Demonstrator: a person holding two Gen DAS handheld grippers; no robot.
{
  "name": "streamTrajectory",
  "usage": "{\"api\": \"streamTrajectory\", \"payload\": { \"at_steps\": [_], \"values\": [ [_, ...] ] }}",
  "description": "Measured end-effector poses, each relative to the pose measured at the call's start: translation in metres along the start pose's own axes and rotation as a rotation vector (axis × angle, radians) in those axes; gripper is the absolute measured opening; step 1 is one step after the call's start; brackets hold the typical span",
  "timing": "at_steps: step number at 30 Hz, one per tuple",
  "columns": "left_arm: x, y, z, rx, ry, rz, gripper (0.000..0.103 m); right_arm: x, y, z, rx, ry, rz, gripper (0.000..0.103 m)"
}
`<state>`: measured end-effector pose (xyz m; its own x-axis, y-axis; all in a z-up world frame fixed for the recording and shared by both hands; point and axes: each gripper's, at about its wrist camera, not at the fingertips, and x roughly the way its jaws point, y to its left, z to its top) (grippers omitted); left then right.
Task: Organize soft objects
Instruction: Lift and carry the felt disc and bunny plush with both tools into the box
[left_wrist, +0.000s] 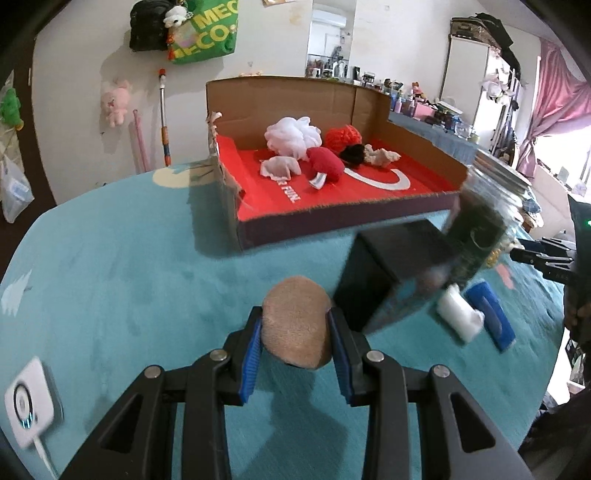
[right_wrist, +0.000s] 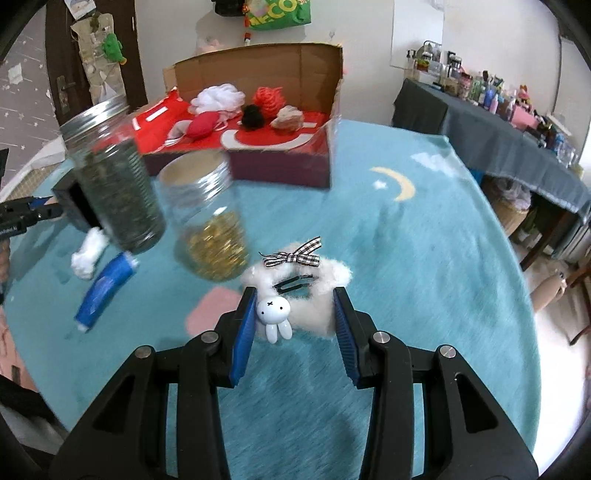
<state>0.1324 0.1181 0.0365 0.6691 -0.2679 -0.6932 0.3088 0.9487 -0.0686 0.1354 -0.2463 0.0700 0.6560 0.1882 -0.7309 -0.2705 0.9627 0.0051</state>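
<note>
box (left_wrist: 332, 221): soft items | left gripper (left_wrist: 295, 332): grasping brown plush (left_wrist: 295, 325) | right gripper (right_wrist: 295, 314): grasping fluffy clip (right_wrist: 317, 288)

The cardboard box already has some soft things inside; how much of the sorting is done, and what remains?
Done: the cardboard box holds a white mesh puff, red pouch and yarn balls. In hand: the left gripper grips a tan plush piece; the right gripper grips a fluffy white clip. Left: a white cotton wad still lies on the blanket.

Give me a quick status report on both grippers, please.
Left gripper shut on tan plush. Right gripper shut on fluffy hair clip. Jars before box.
</note>
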Motion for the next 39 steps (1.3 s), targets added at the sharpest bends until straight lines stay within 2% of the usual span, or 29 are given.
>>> {"api": "streamTrajectory", "payload": {
  "at_steps": [9,16,27,34,39],
  "values": [
    [0.020,0.010,0.032,0.072,-0.011,-0.066,0.036,0.013,-0.010,0.031,-0.063,-0.025,-0.024,0.038],
    [0.026,0.011,0.054,0.119,-0.025,-0.110,0.036,0.021,-0.009,0.046,-0.117,-0.037,-0.008,0.038],
    [0.031,0.006,0.085,0.142,-0.040,-0.170,0.036,0.020,-0.005,0.070,-0.175,-0.076,0.105,0.038],
    [0.050,0.000,0.108,0.100,0.012,-0.197,0.036,0.025,0.000,0.102,-0.185,-0.081,0.202,0.038],
    [0.075,-0.004,0.123,0.059,0.093,-0.138,0.036,0.038,0.010,0.132,-0.186,-0.043,0.240,0.038]
  ]
}}
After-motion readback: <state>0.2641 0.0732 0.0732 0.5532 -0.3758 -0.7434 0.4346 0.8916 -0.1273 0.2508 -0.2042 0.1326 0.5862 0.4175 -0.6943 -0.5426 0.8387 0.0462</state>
